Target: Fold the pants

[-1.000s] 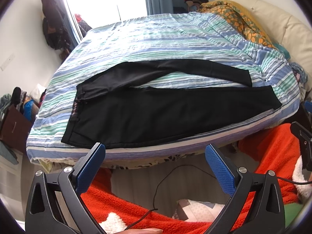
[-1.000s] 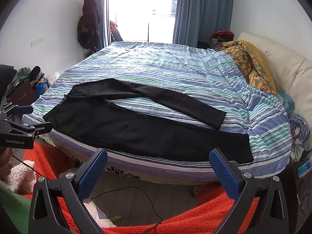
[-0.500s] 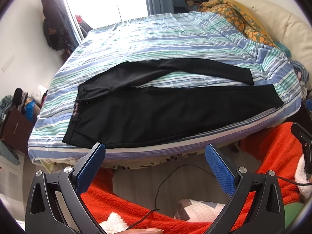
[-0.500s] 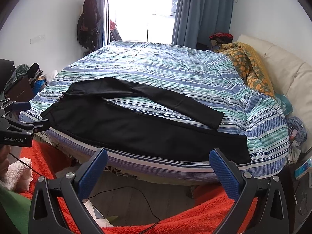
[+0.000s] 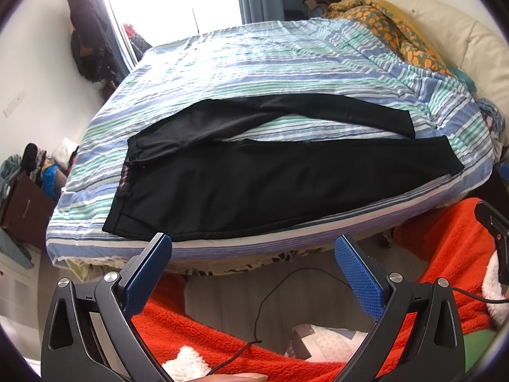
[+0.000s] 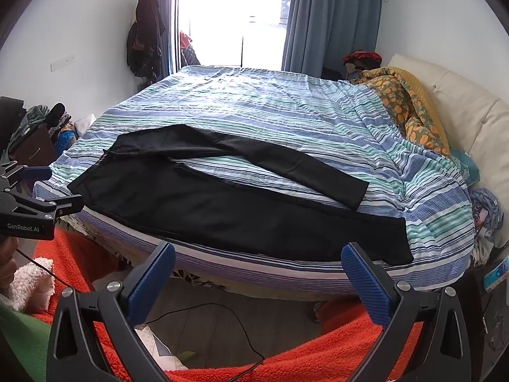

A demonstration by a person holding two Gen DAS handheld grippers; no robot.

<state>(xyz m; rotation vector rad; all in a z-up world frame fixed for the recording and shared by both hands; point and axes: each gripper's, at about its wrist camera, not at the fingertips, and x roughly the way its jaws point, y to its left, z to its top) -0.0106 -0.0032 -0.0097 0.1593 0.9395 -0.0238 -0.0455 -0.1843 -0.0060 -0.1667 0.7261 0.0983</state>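
Only right wrist view shows left gripper [image 6: 47,187] beside pants [image 6: 222,210].

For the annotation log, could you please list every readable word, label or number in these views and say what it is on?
"GenRobot.AI": white lettering on the black body of the left gripper, seen in the right wrist view.
A small blue-and-white item beside the bed carries print too blurred to read.
Nothing else legible.

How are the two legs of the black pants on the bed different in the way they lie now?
The near leg lies along the edge of the bed, while the far leg angles away from it, leaving a wedge of striped cover between them. The near leg looks broad; the far leg looks narrower. The near leg's hem reaches further right than the far leg's hem. Both lie flat, black, untouched by either gripper.
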